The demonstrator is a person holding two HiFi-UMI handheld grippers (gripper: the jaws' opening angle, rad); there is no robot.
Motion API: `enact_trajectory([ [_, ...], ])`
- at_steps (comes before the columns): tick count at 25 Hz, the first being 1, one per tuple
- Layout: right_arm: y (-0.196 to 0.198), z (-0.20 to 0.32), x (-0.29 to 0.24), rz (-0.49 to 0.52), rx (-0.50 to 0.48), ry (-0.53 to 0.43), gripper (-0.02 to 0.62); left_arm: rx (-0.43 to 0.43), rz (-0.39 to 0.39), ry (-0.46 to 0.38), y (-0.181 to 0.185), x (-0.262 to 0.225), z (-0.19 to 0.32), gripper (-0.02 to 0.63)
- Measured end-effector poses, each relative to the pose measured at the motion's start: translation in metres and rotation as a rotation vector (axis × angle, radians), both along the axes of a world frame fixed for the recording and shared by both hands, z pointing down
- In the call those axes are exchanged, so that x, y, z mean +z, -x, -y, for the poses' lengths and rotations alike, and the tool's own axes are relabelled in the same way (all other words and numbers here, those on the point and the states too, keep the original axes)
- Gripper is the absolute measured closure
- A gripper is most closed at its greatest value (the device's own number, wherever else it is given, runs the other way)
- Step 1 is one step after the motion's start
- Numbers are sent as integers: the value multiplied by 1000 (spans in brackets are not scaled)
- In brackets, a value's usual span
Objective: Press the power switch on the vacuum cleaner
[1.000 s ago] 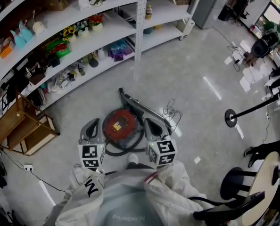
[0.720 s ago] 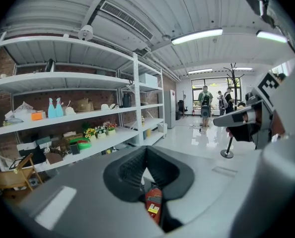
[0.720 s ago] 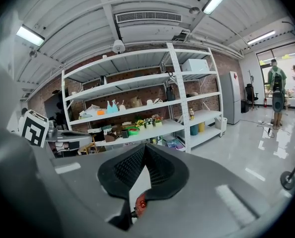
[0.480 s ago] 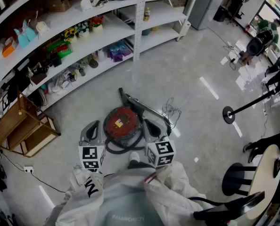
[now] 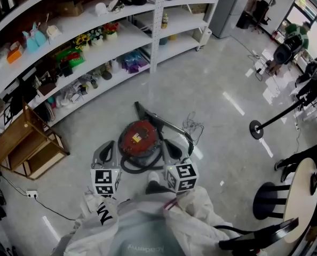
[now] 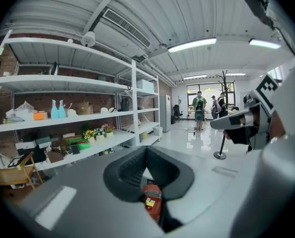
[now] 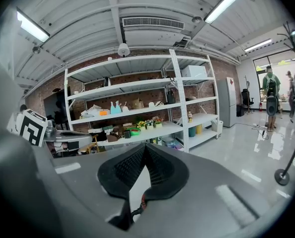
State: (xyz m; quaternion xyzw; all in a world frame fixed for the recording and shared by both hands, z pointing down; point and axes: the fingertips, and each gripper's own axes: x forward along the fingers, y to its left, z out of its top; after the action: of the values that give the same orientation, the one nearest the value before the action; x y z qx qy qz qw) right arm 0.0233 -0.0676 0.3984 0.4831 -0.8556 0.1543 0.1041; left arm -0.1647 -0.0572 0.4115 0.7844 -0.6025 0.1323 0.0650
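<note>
The round red vacuum cleaner (image 5: 140,137) lies on the grey floor, with a black hose (image 5: 140,168) looped at its near side and a grey wand (image 5: 159,120) running behind it. My left gripper (image 5: 108,144) hovers at its left side and my right gripper (image 5: 172,142) at its right, both shut and holding nothing. In the left gripper view the shut jaws (image 6: 146,150) frame a slice of the red vacuum body (image 6: 152,202) below. In the right gripper view the shut gripper (image 7: 146,148) shows only floor and a bit of cable beneath.
White shelving (image 5: 94,41) full of small items curves along the back. A wooden crate (image 5: 25,143) stands at the left. A loose cord (image 5: 193,126) lies right of the vacuum. A pole stand's base (image 5: 256,129), a black stool (image 5: 266,207) and a round table (image 5: 302,196) are at the right.
The head view has drifted a little. Both grippers sit slightly lower in the frame, still shut either side of the vacuum, which has not moved.
</note>
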Motion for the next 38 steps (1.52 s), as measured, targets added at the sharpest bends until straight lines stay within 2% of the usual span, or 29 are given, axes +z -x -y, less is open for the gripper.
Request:
enact_trajectory([
  [17, 27, -81, -3, -9, 6, -35, 595, -9, -21, -5, 30, 11, -84, 606],
  [26, 20, -112, -2, -35, 29, -23, 595, 25, -42, -8, 21, 11, -106, 606],
  [38, 12, -133, 1, -51, 22, 3, 595, 28, -60, 12, 11, 17, -123, 606],
])
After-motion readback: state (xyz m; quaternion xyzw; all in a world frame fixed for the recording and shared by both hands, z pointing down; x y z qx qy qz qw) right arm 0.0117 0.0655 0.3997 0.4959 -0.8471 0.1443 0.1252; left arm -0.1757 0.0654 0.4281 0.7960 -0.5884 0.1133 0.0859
